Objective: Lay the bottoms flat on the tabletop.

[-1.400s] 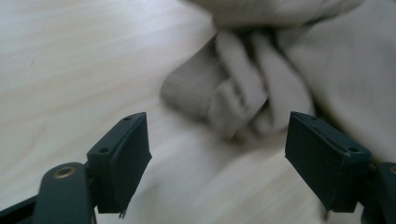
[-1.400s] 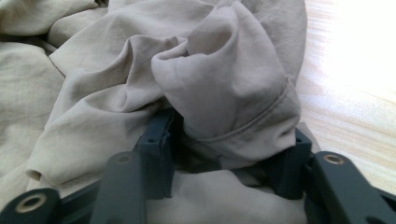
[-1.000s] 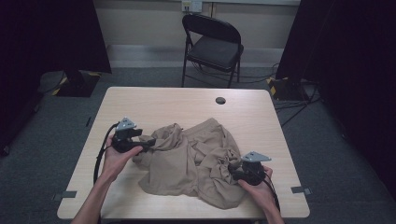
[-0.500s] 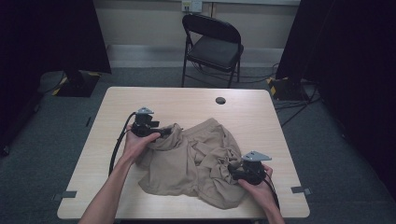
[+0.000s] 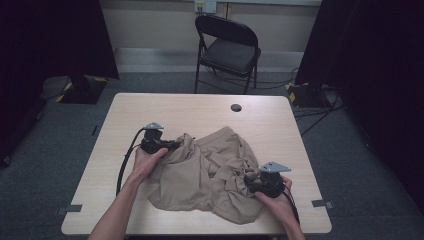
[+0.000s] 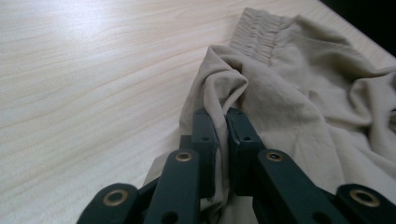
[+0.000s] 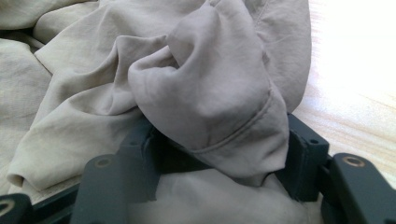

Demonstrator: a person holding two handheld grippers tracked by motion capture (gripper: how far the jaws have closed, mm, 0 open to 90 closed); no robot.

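Across the middle of the frame sits my table point(image 5: 150, 107), light wood, with a small dark round hole cover point(image 5: 236, 107) near its far edge. Behind it, upper centre, a black folding chair point(image 5: 227, 50) stands on the grey floor.

Centre to lower centre of the table: tan garment point(image 5: 205, 175), crumpled in a heap, folds bunched toward the lower right. In the left gripper view its gathered elastic band point(image 6: 256, 35) lies at upper centre, flat on the wood, with loose cloth spreading to the right.

Left of centre, my left hand point(image 5: 145, 162) holds the left gripper point(image 5: 167, 146) at the garment's upper-left edge. Left gripper view: jaws nearly together, pinching a thin upright fold of the cloth point(image 6: 222, 100) between them. Holding fabric, narrow gap. Black cable point(image 5: 125, 160) loops off to the left of the hand.

Lower right, my right hand point(image 5: 274, 200) holds the right gripper point(image 5: 248, 184) at the garment's right side, grey plate on top. Right gripper view: jaws stand well apart, and a hemmed lump of cloth point(image 7: 219, 98) sits between and over them, covering the tips. Wide, stuffed with fabric; I cannot tell if the jaws actually press on it.
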